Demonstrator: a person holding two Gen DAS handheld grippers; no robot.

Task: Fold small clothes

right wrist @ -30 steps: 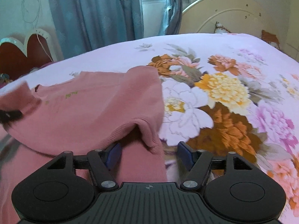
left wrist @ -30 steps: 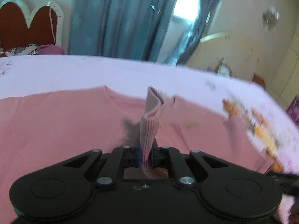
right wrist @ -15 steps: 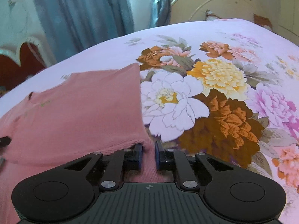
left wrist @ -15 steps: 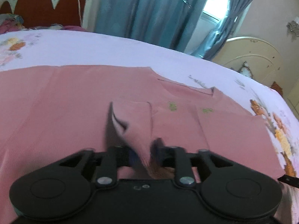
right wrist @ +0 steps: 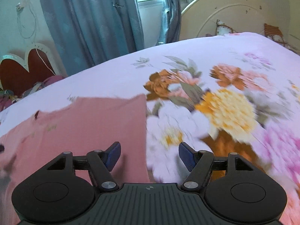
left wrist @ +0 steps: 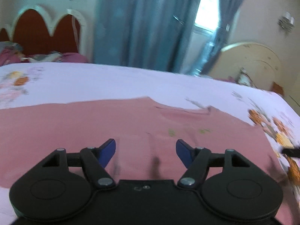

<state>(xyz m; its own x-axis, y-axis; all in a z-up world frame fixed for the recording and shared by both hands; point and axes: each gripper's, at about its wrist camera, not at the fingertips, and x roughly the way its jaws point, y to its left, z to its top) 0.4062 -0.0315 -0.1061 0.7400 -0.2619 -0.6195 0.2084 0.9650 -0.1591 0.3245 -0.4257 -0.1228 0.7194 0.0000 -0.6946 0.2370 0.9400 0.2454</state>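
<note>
A pink shirt lies flat on the bed, with one side folded over its middle. My left gripper is open and empty, just above the folded part. In the right wrist view the shirt fills the lower left, its straight folded edge running down toward my right gripper. That gripper is open and empty, straddling the edge. A dark tip of the right gripper shows at the right edge of the left wrist view.
The bed has a lilac floral sheet. A cream headboard stands at the far right. A red and white headboard with pillows and blue curtains stand behind the bed.
Both grippers have opened and let go of the shirt. The folded flap and sleeve now lie flat. Both grippers have drawn back and lifted slightly.
</note>
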